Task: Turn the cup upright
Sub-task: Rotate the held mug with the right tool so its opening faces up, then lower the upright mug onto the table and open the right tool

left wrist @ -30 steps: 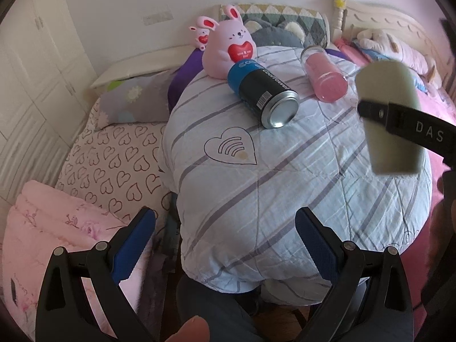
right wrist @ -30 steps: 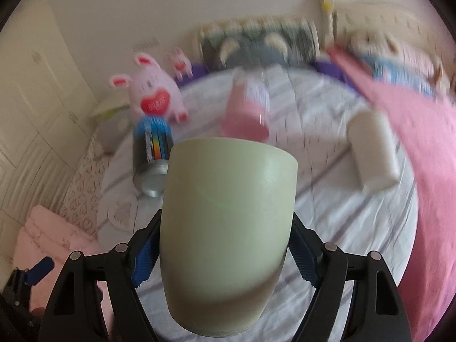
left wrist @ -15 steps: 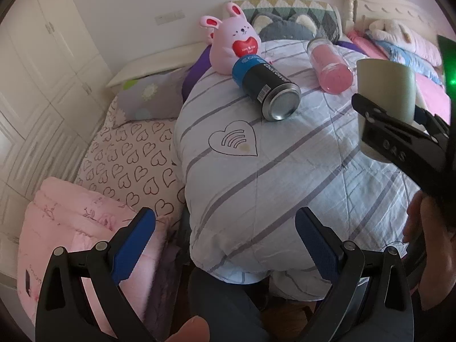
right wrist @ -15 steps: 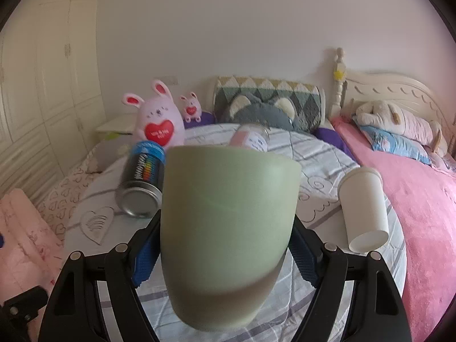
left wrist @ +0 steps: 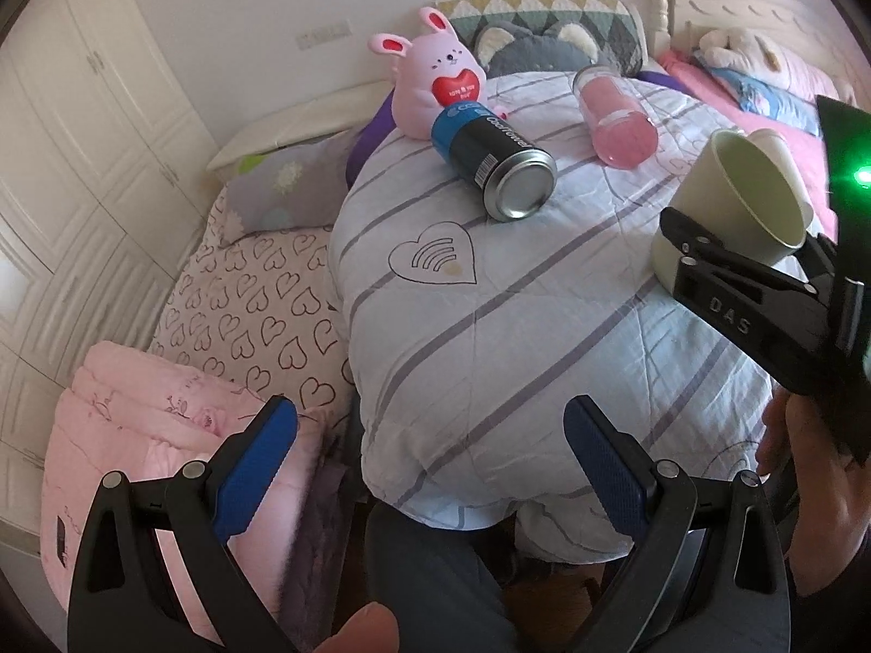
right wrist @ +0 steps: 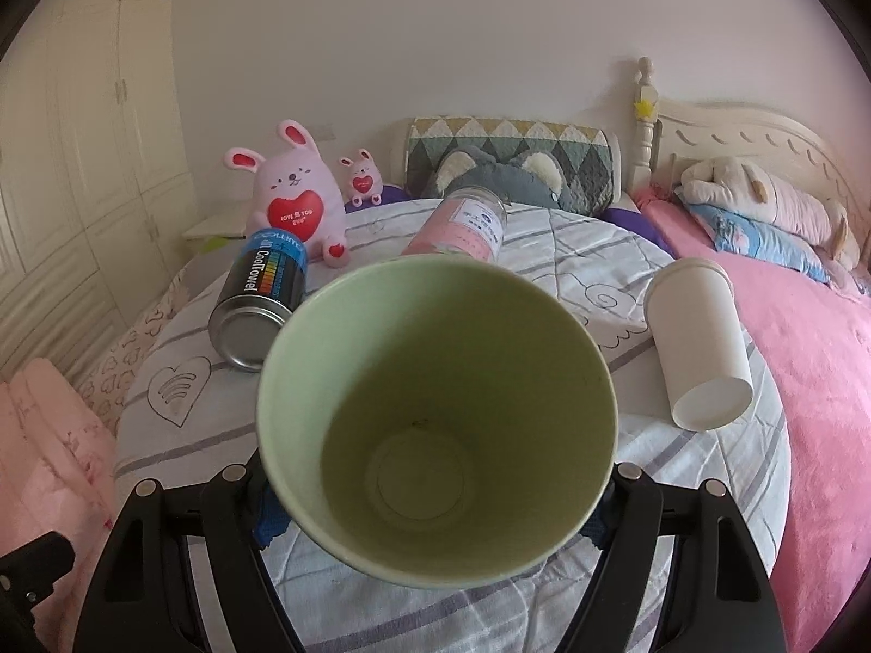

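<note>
The right gripper clamps a pale green plastic cup near its base, held above the striped quilt's near right edge, mouth tilted up toward the camera. The left gripper hangs wide apart, holding nothing, off the quilt's near edge.

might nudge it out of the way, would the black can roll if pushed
Probably yes: the black can lies on its side on the quilt, so a sideways push should roll it. The soft, wrinkled quilt would likely slow it soon. The bunny sits right behind its top end, so a push that way may just jam it. Its weight can't be told.
</note>
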`<move>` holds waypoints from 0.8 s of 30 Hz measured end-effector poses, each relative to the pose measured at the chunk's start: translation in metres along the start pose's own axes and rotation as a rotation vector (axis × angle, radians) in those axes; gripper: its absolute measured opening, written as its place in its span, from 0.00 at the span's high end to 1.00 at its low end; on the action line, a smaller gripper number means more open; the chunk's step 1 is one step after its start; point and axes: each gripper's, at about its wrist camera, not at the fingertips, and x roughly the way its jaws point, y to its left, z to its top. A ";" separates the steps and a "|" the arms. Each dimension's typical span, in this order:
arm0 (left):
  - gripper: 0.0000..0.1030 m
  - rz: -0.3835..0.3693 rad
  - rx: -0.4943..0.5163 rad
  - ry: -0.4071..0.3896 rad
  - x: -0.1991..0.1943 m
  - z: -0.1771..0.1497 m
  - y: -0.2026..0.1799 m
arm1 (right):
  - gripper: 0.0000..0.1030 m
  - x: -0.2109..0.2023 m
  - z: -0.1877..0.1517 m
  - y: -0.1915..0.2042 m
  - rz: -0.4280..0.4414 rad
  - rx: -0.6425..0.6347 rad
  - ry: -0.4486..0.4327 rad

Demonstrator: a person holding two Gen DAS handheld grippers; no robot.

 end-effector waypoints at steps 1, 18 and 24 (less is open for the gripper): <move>0.03 0.001 -0.004 -0.001 -0.001 -0.001 0.001 | 0.23 0.001 0.000 0.001 -0.003 -0.008 0.005; 0.03 0.012 -0.024 -0.019 -0.014 -0.003 0.003 | 0.21 0.004 0.009 0.012 -0.011 -0.086 0.005; 0.03 0.005 -0.047 -0.026 -0.022 -0.003 0.004 | 0.21 -0.006 0.016 0.011 -0.006 -0.089 -0.018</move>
